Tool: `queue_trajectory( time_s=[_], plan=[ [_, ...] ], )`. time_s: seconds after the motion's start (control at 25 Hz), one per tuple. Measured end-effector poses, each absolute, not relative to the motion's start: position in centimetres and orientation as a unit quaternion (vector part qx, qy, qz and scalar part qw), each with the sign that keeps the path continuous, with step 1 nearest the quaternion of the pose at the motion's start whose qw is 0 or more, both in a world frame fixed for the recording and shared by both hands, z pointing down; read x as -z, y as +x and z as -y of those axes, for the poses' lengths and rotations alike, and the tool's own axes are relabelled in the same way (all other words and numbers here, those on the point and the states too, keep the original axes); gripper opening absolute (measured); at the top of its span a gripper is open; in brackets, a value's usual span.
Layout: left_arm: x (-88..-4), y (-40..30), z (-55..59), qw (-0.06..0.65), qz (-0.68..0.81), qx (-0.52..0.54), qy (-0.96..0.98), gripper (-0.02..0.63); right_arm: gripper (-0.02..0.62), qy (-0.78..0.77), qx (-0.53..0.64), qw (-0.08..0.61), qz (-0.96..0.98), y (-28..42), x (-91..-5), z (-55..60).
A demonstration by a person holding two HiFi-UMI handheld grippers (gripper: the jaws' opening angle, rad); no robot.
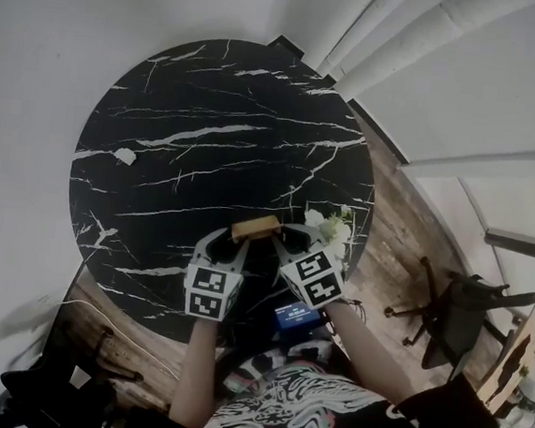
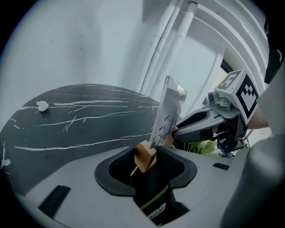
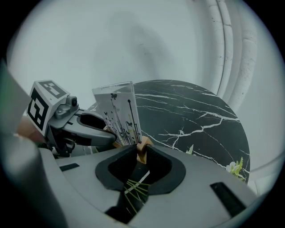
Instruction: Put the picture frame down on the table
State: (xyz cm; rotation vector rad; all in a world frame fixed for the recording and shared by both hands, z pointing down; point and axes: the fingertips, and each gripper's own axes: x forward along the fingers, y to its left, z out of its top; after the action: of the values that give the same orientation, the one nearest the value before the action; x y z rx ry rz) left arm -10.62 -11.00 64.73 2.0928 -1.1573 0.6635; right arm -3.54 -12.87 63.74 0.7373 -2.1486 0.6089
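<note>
The picture frame, a clear printed panel in a wooden base, is held roughly upright over the near part of the black marbled bench. It is gripped at its 2 ends: the jaws of the left gripper are closed on 1 end of the base, those of the right gripper on the other. Whether the base touches the bench cannot be told. White flowers are seen just beside the right gripper.
</note>
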Motion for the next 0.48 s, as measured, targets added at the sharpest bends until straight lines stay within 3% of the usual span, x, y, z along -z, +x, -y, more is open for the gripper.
queue_trajectory(
  time_s=[0.48],
  plan=[
    [-64.94,-10.56,11.02,0.334,0.451,-0.249,0.789,0.160,0.069,0.296,-0.247,0.378,0.842,-3.49,-63.74,12.72]
  ],
)
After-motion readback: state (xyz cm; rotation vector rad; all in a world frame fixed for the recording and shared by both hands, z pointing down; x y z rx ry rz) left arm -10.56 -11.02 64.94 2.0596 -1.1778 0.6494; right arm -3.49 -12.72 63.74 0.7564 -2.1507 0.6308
